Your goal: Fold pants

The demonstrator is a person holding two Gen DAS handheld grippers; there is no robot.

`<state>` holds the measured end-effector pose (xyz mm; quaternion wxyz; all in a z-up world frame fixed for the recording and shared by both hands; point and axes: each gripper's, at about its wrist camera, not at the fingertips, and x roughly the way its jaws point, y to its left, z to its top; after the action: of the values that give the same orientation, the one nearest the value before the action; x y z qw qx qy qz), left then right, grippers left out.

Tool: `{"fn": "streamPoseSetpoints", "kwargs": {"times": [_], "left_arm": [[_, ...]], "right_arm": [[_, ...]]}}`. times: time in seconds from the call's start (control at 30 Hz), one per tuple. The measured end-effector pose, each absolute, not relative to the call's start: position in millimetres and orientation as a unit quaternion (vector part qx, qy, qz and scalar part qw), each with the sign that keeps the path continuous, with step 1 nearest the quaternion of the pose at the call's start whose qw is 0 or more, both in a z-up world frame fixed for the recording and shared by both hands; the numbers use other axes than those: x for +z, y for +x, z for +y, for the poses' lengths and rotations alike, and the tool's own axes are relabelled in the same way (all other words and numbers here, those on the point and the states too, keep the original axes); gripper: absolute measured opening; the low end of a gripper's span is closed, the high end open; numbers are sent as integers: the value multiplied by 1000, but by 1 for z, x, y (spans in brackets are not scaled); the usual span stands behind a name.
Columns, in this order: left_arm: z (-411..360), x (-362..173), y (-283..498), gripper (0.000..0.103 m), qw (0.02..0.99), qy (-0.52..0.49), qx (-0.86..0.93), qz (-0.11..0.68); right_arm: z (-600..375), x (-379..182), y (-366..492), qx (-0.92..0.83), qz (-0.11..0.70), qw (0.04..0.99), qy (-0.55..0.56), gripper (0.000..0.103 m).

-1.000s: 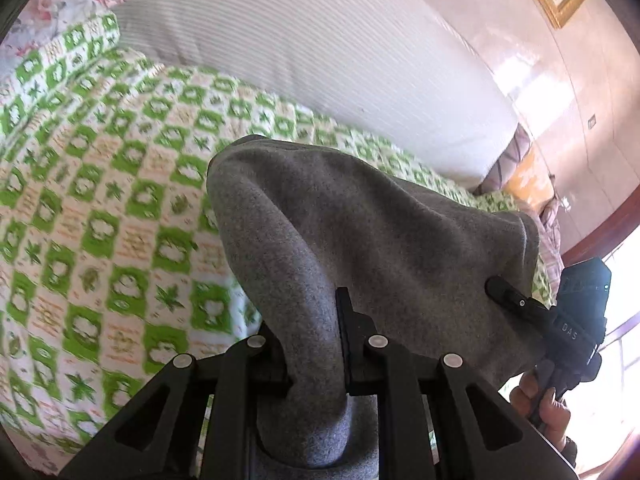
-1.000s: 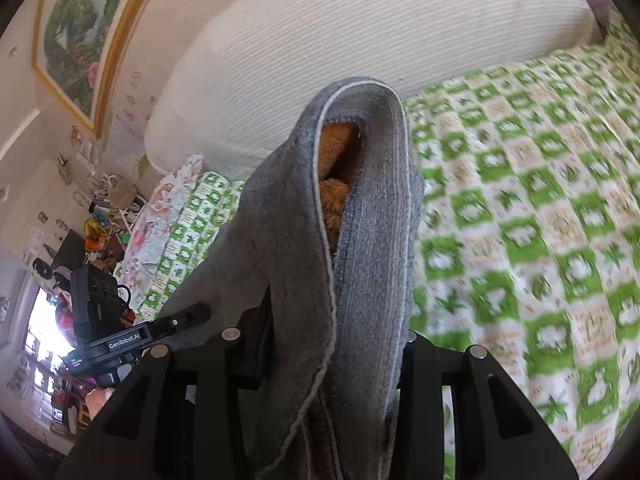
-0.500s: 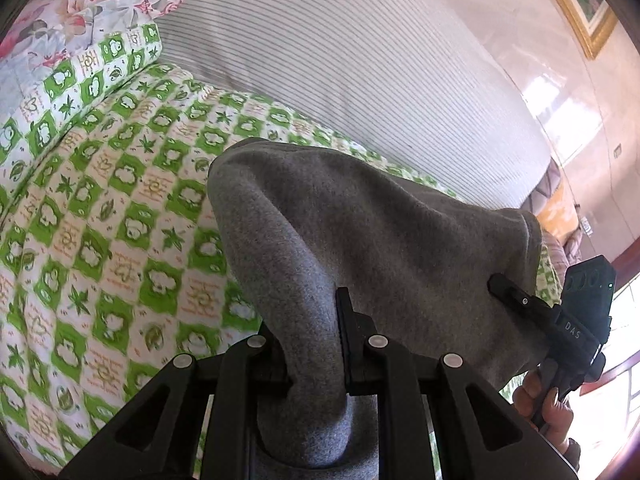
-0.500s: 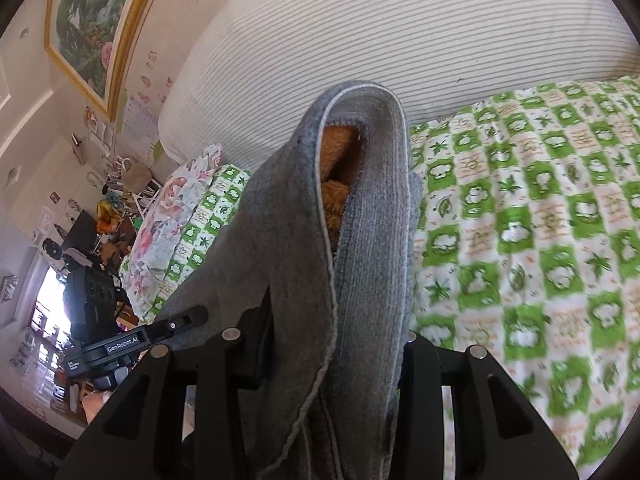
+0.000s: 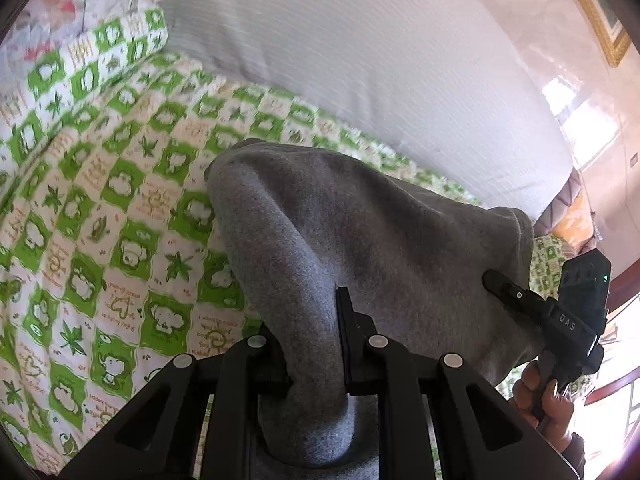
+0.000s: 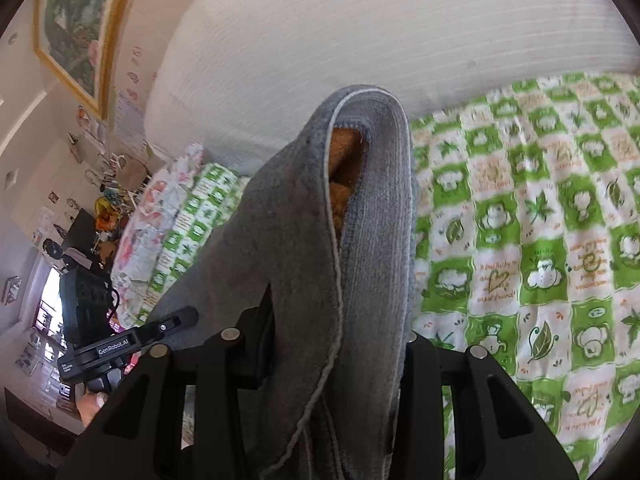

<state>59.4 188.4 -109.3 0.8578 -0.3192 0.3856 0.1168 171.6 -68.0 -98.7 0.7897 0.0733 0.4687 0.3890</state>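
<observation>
The pants point(image 5: 360, 248), grey with a fuzzy orange lining, hang between my two claws above the green-checked bedspread point(image 5: 100, 240), not yet laid flat. My left gripper point(image 5: 316, 344) pinches a bunched edge tight; my right gripper point(image 6: 340, 344) clamps the thicker seamed end. I judge every fold remains undone.
</observation>
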Motion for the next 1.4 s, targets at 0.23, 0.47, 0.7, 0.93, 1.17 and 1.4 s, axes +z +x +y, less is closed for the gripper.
{"fn": "streamPoseSetpoints", "kwargs": {"times": [0.23,0.47,0.7,0.93,1.17,1.4], "left_arm": [[180,-149,59,28,841,-310,130,425],[188,-174,45,59,837,-329,130,417],[183,-152,25,57,842,-322,149,407],[183,-111,0,57,854,-322,165,373],[165,-79,2,60,872,-292,138,367],[137,-96,17,61,866,-292,92,395]], "right_arm": [[-69,-138,179,340,510,789,37,62],[-79,-142,178,333,503,797,18,81],[-82,-127,179,328,503,800,16,85],[-106,-71,164,327,430,840,45,85],[-84,-38,132,384,393,835,5,70],[-66,-60,110,408,418,811,-37,68]]}}
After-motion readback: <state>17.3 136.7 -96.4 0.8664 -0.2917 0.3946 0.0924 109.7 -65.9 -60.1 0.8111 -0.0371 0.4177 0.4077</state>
